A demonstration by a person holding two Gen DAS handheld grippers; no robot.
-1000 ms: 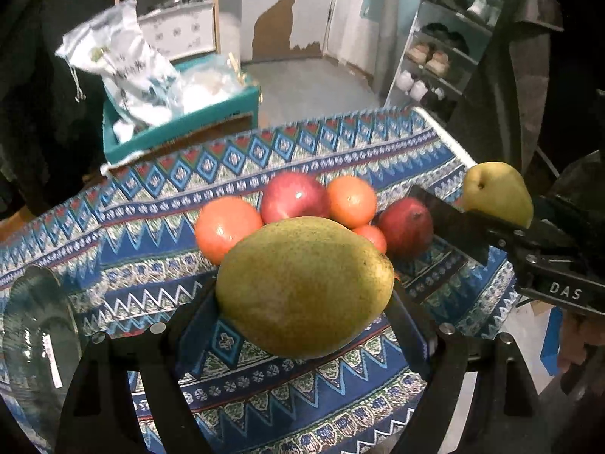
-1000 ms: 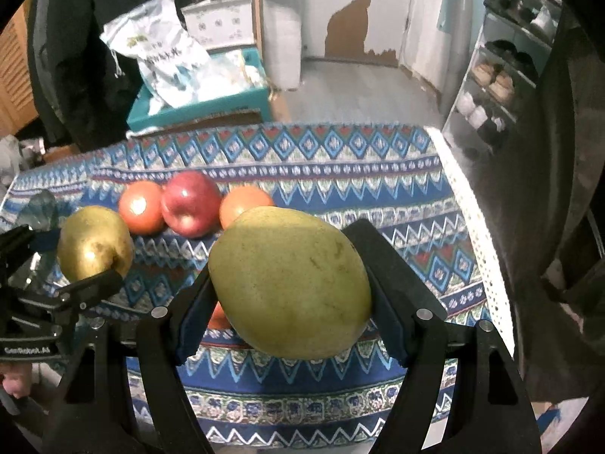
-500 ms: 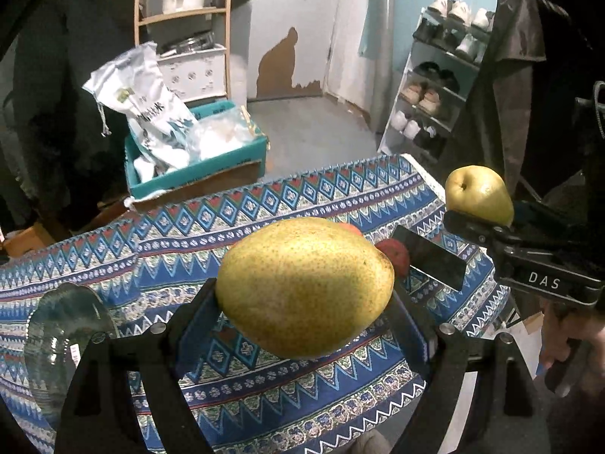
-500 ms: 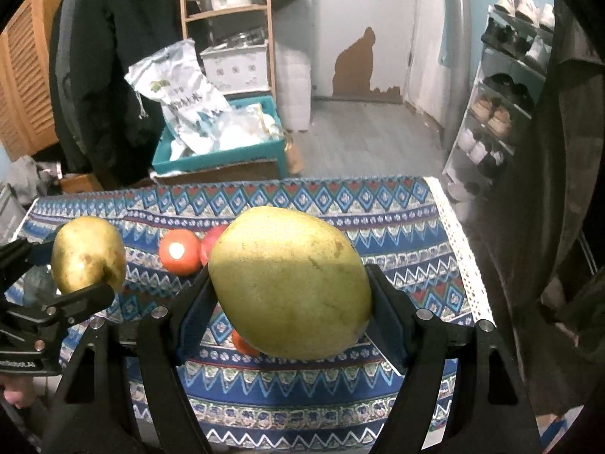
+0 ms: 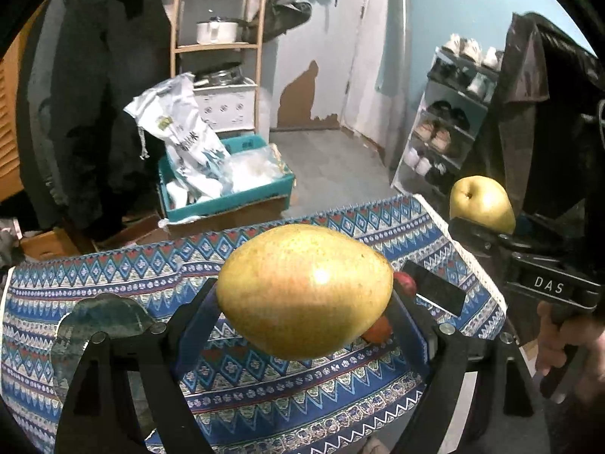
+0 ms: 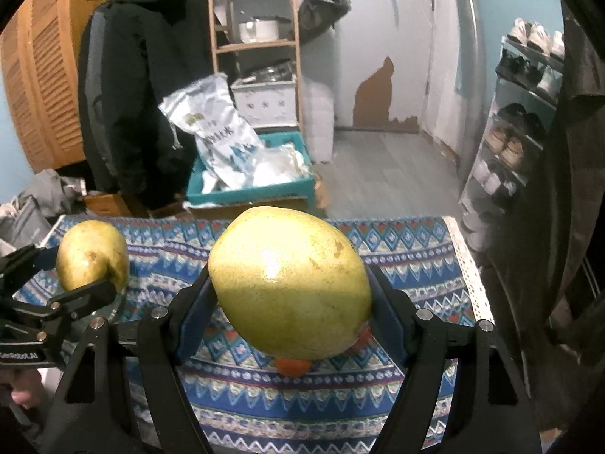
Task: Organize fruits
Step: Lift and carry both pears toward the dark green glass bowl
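My left gripper (image 5: 304, 302) is shut on a yellow-brown pear (image 5: 304, 289), held high above the patterned tablecloth (image 5: 113, 276). My right gripper (image 6: 289, 299) is shut on a yellow-green pear (image 6: 289, 283), also raised. Each gripper shows in the other's view: the right one with its pear (image 5: 482, 202) at right, the left one with its pear (image 6: 92, 255) at left. The other fruits on the table are mostly hidden behind the held pears; a red one (image 5: 404, 283) and an orange one (image 5: 376, 329) peek out, and an orange bit (image 6: 291, 365) shows below the right pear.
A clear glass bowl (image 5: 98, 321) sits on the table's left side. Beyond the table are a teal crate with bags (image 5: 227, 185), a wooden shelf (image 5: 215, 45), a dark coat (image 5: 94, 113) and a shoe rack (image 5: 450, 128). The table's right edge (image 6: 469, 265) has white trim.
Both grippers have risen with their pears. The table and the fruit pile have dropped lower in view and are now mostly hidden behind the pears.
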